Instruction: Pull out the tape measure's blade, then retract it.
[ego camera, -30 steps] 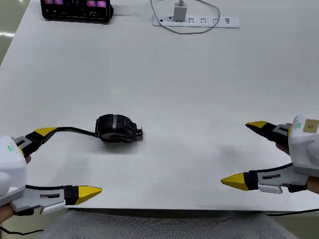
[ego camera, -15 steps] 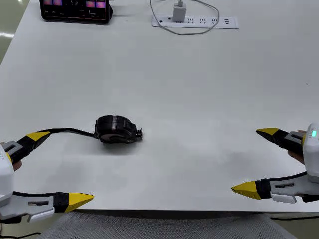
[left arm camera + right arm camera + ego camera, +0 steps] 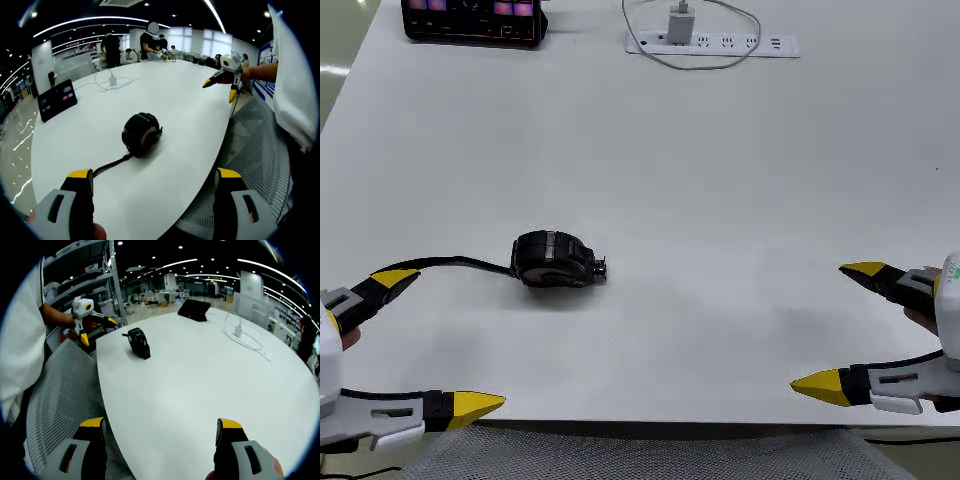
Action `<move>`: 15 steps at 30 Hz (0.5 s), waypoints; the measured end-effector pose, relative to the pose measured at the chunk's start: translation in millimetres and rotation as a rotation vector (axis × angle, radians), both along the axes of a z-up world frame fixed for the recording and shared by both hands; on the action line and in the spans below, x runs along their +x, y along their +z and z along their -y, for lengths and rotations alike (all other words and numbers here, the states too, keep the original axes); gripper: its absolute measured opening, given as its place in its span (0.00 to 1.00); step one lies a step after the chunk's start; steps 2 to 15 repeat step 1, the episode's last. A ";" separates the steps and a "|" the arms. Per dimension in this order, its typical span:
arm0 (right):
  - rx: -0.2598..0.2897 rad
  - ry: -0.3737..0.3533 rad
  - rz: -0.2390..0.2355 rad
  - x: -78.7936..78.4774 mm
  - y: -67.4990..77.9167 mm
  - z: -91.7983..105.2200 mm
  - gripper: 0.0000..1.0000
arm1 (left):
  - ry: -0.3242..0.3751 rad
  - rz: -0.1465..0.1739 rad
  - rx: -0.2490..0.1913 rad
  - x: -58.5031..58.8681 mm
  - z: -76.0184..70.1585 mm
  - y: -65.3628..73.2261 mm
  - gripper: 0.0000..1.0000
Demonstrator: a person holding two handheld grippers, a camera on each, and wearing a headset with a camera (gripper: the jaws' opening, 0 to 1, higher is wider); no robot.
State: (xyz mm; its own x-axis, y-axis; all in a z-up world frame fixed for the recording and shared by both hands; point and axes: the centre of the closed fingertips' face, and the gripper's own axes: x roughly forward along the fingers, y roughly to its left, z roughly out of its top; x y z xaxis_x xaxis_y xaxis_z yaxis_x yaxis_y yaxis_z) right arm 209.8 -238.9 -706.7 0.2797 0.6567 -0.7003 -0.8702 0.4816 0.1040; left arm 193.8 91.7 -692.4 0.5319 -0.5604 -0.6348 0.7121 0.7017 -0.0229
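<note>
- We are seeing a round black tape measure (image 3: 555,259) trailing a strap.
- It is lying near our left gripper (image 3: 459,337), well apart from our right gripper (image 3: 817,325); both are gaping wide.

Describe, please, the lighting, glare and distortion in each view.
Head view: even, soft light, faint shadow under the tape measure, sharp. Left gripper view: fisheye bends the table edge; ceiling strips glare. Right gripper view: same bending, table bright against darker surroundings.
</note>
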 end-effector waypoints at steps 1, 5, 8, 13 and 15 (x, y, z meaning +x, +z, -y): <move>0.000 0.000 0.000 0.0 0.0 0.1 0.90 | 0.001 -0.003 -0.002 0.2 -0.1 0.1 0.99; 0.000 0.000 0.000 0.0 0.0 0.1 0.90 | 0.001 -0.003 -0.002 0.2 -0.1 0.1 0.99; 0.000 0.000 0.000 0.0 0.0 0.1 0.90 | 0.001 -0.003 -0.002 0.2 -0.1 0.1 0.99; 0.000 0.000 0.000 0.0 0.0 0.1 0.90 | 0.001 -0.003 -0.002 0.2 -0.1 0.1 0.99; 0.000 0.000 0.000 0.0 0.0 0.1 0.90 | 0.001 -0.003 -0.002 0.2 -0.1 0.1 0.99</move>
